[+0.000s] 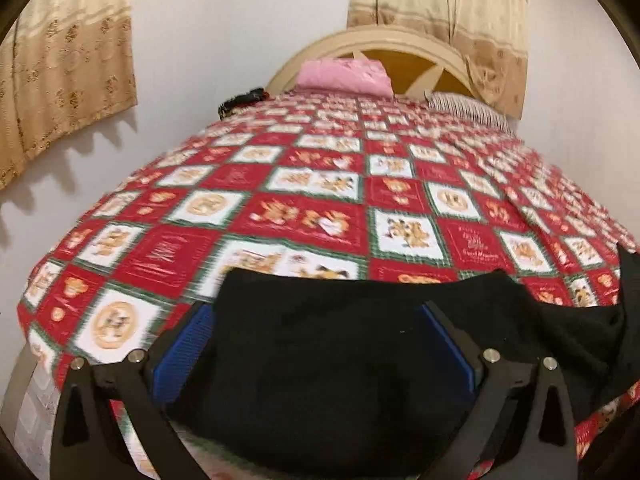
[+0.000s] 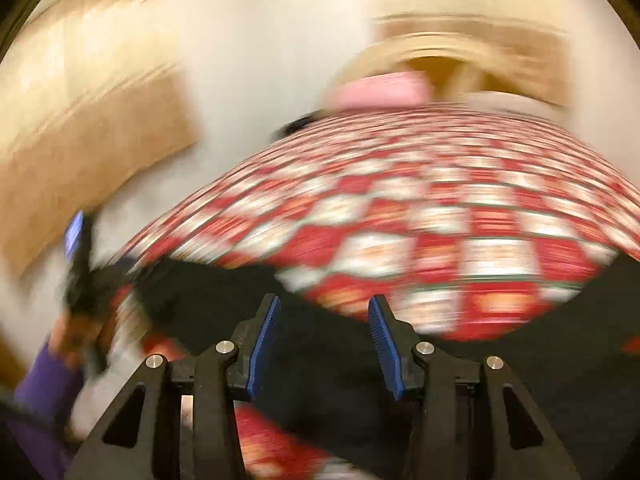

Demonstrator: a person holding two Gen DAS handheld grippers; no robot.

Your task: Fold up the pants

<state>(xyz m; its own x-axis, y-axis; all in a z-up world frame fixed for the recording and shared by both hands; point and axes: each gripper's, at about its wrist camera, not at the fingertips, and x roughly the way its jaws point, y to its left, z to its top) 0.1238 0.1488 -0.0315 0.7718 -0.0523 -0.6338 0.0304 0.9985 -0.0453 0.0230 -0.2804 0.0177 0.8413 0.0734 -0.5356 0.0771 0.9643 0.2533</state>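
White wall [image 1: 224, 40], tan curtains [image 1: 68, 76] — arched cream headboard [image 1: 384, 40] behind.

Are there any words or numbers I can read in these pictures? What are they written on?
None can be read.
Bedspread: some red squares carry lines of pale lettering, too blurred to read.
Right wrist view: all smeared by motion, nothing to read.
Black pants: no label shows.

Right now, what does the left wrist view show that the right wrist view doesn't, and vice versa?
Left wrist only: the left tongs with black pants bunched between the blue pads, a striped pillow, and sharp quilt squares.

Right wrist only: the right tongs, open with nothing between the pads, plus a purple sleeve at lower left. Heavily blurred.

Both: the red patchwork quilt, pink pillow, rounded headboard, beige curtains.
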